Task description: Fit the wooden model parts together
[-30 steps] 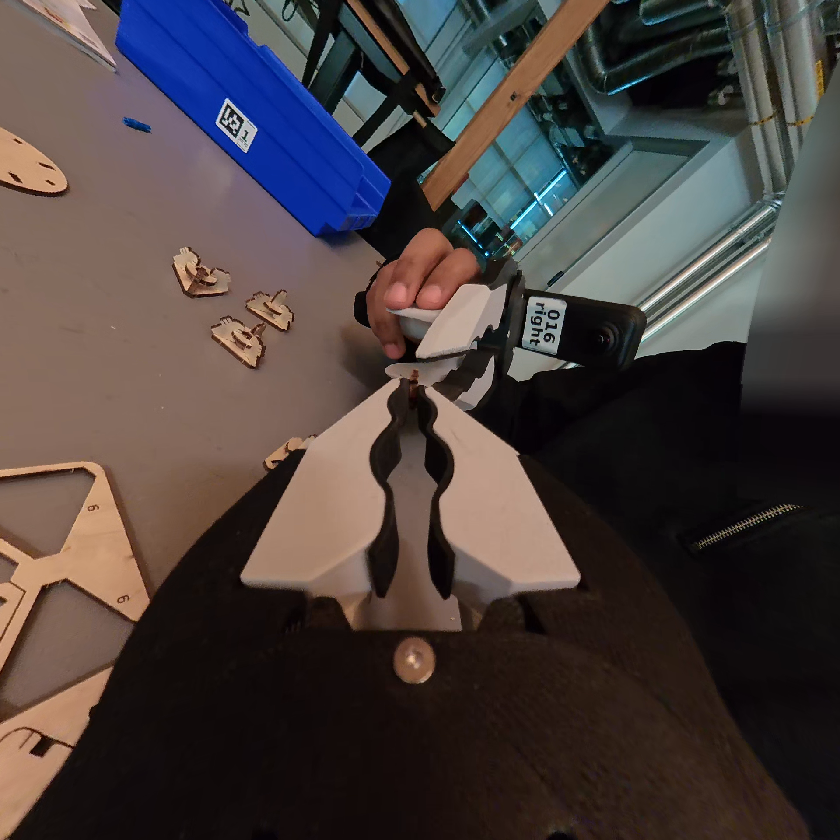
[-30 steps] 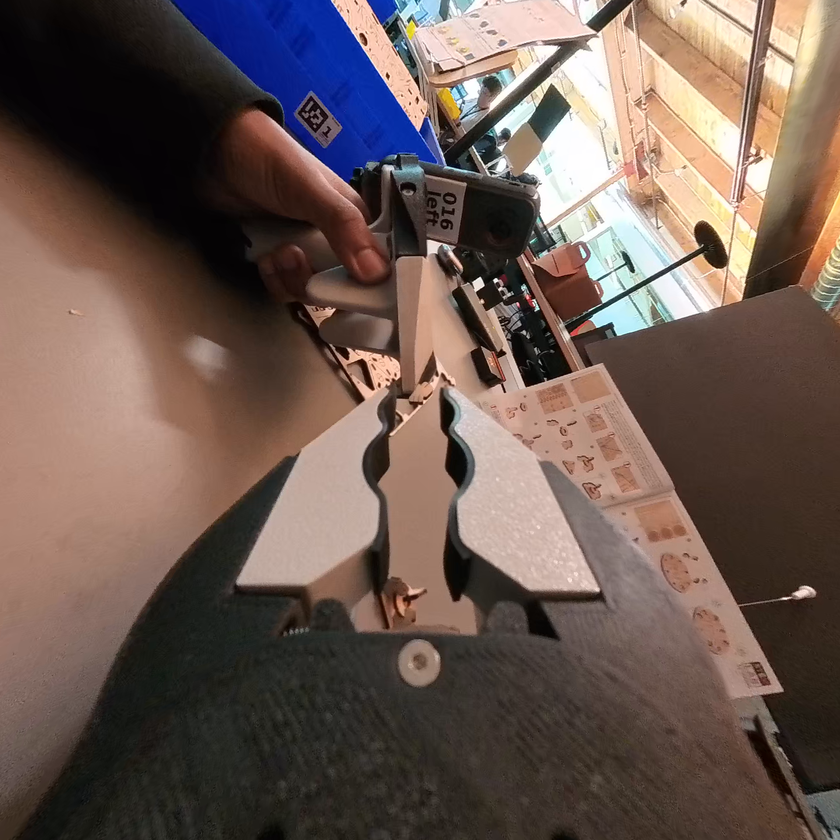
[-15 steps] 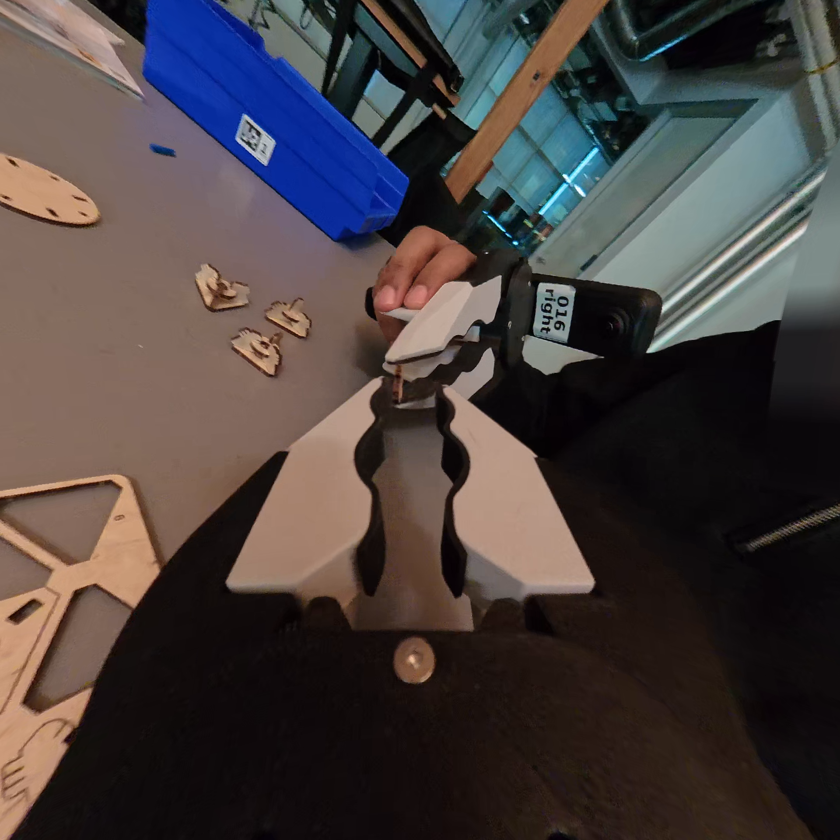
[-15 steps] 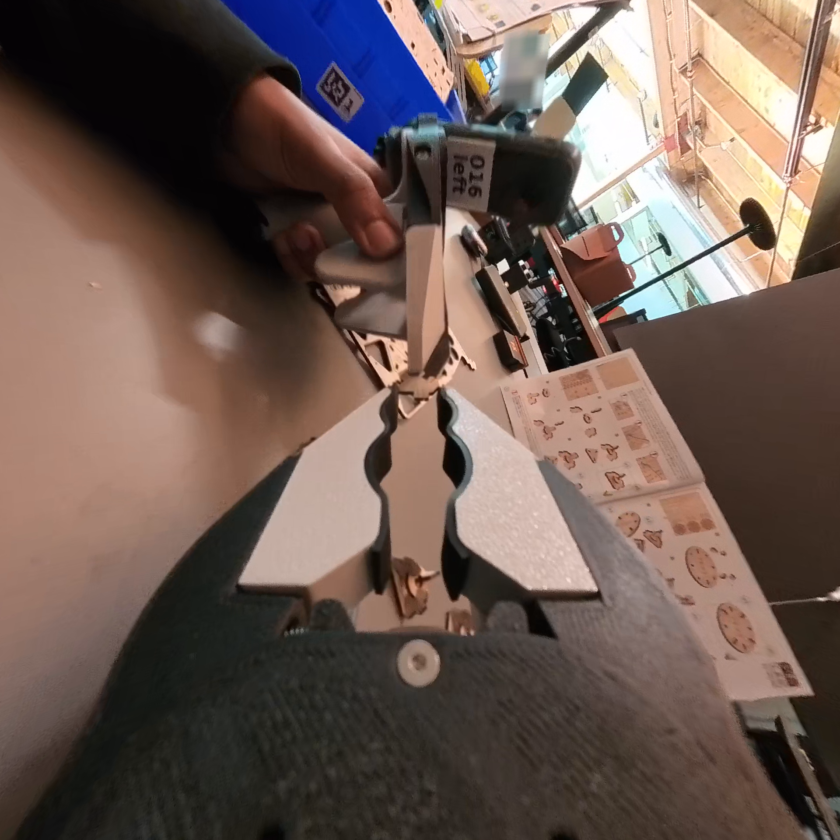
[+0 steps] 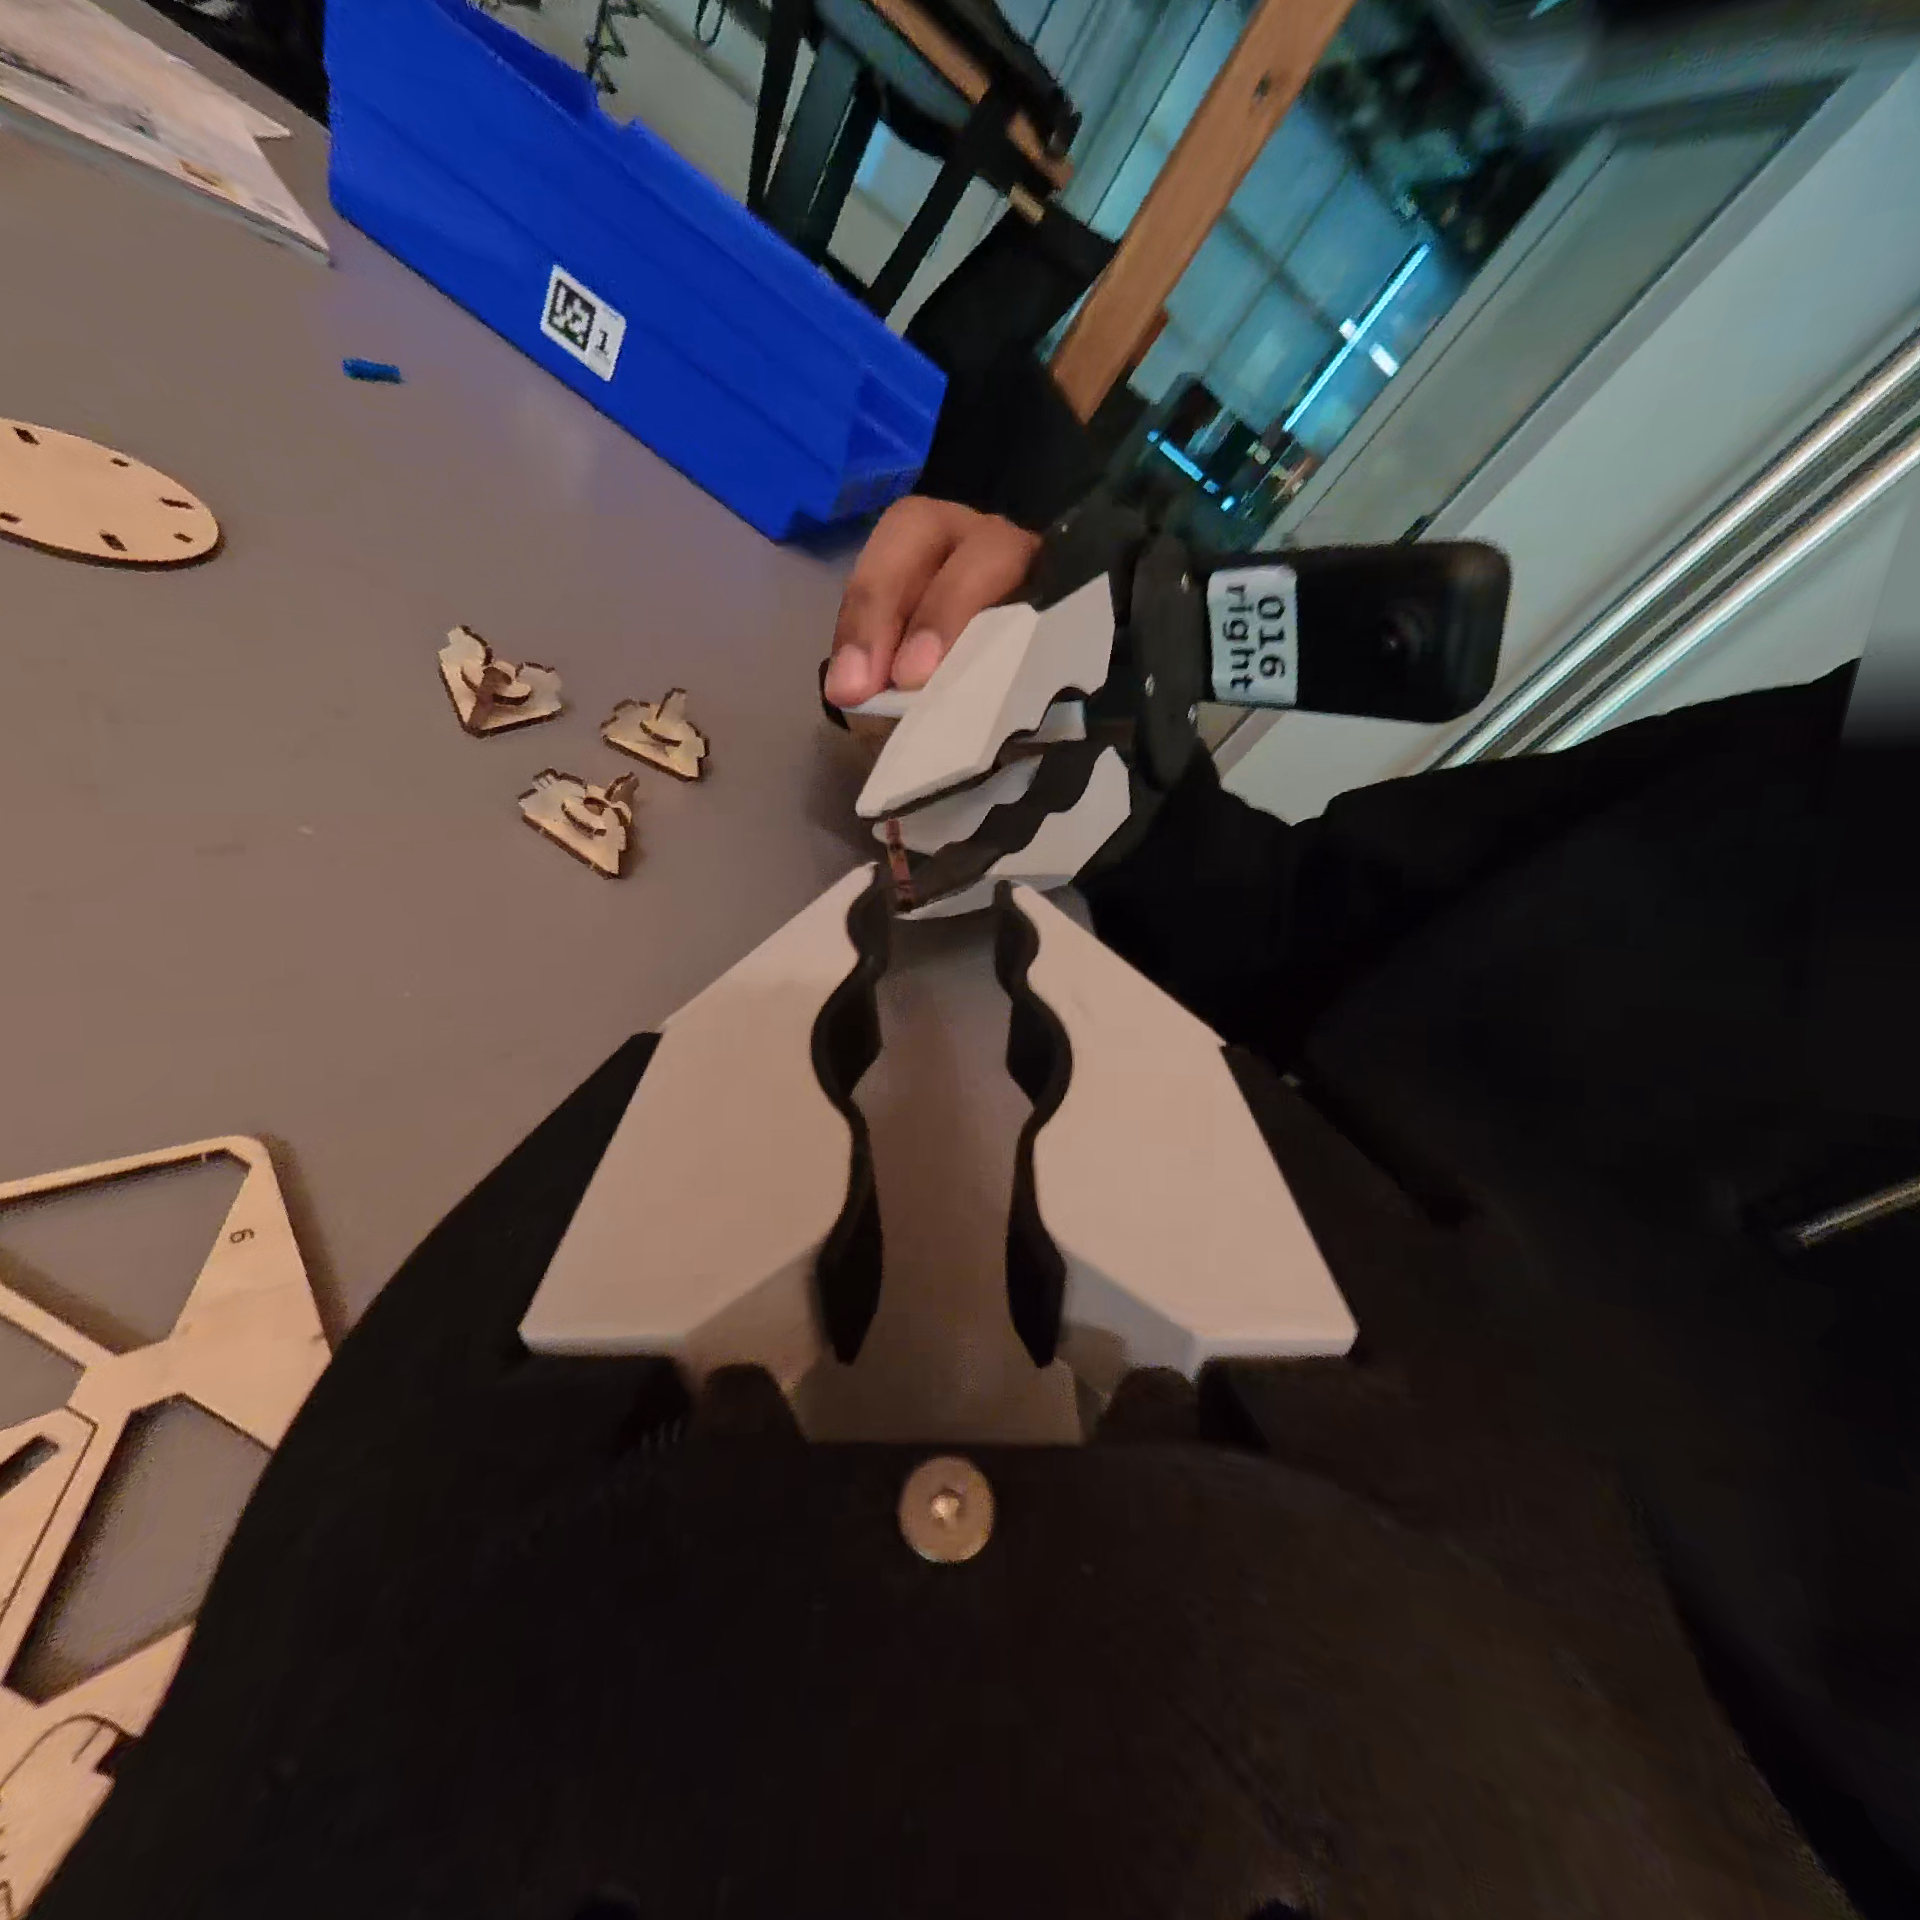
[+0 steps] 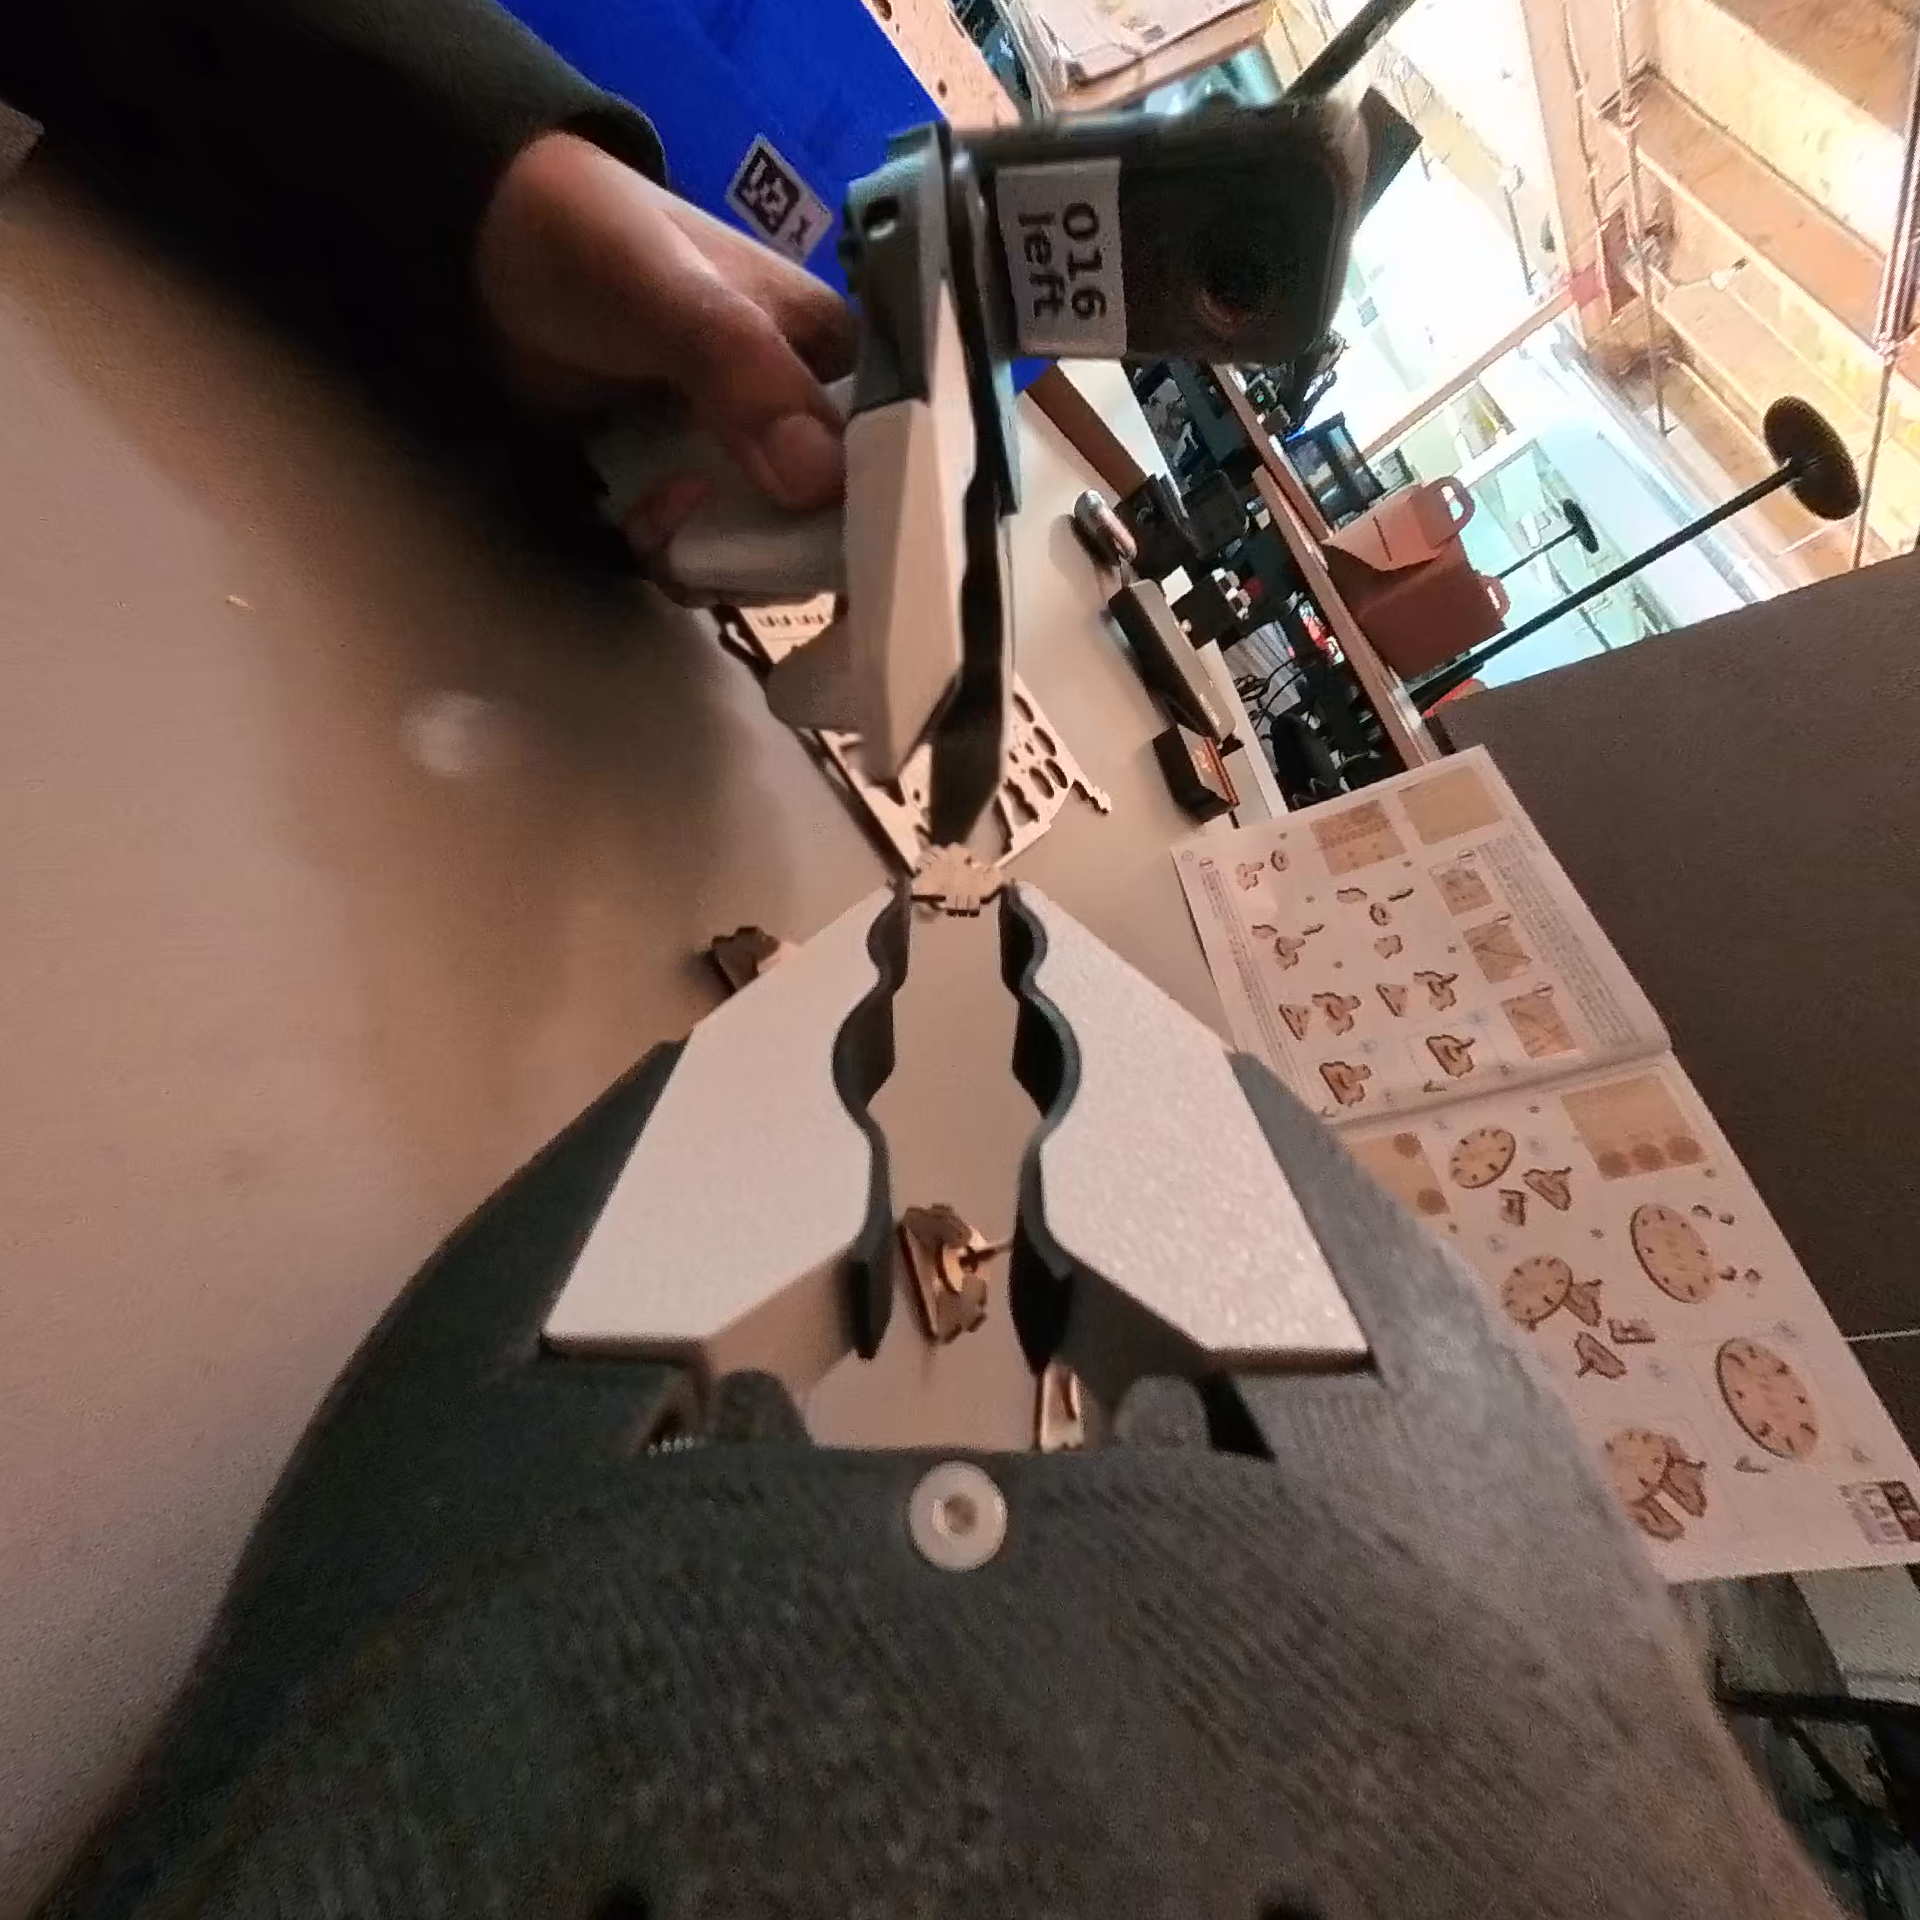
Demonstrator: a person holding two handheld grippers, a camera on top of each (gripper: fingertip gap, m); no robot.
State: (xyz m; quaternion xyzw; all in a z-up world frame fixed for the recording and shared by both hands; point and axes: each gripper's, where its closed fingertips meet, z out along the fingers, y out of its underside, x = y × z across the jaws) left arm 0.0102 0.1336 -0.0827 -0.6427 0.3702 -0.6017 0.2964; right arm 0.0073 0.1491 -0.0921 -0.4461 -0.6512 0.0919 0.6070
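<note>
In the right wrist view my right gripper [image 6: 956,902] is shut on a small flat wooden piece [image 6: 954,881] with toothed edges, which spans the space between its fingertips. In the left wrist view the same piece [image 5: 900,876] shows edge-on, pinched at the tip of the right gripper [image 5: 899,862], which a hand holds. My left gripper [image 5: 940,894] is open; the piece stands just inside its left fingertip [image 5: 868,894], with space to the other pad. From the right wrist view the left gripper [image 6: 951,821] comes down from above, its tips right at the piece.
On the grey table [image 5: 260,935] lie three small wooden assemblies [image 5: 580,816], a round wooden disc [image 5: 94,499] and a cut-out plywood sheet [image 5: 156,1299]. A blue bin [image 5: 623,260] stands at the back. An open instruction booklet [image 6: 1558,1143] lies to the right. My left and right fingertips are right by each other. The round wooden disc [image 5: 94,499] sits 20 cm or so from the ends of my right fingers.
My left gripper was shut on the thin edge of the wooden piece and has opened, letting go. The right gripper has kept its hold. Both grippers have shifted slightly.
</note>
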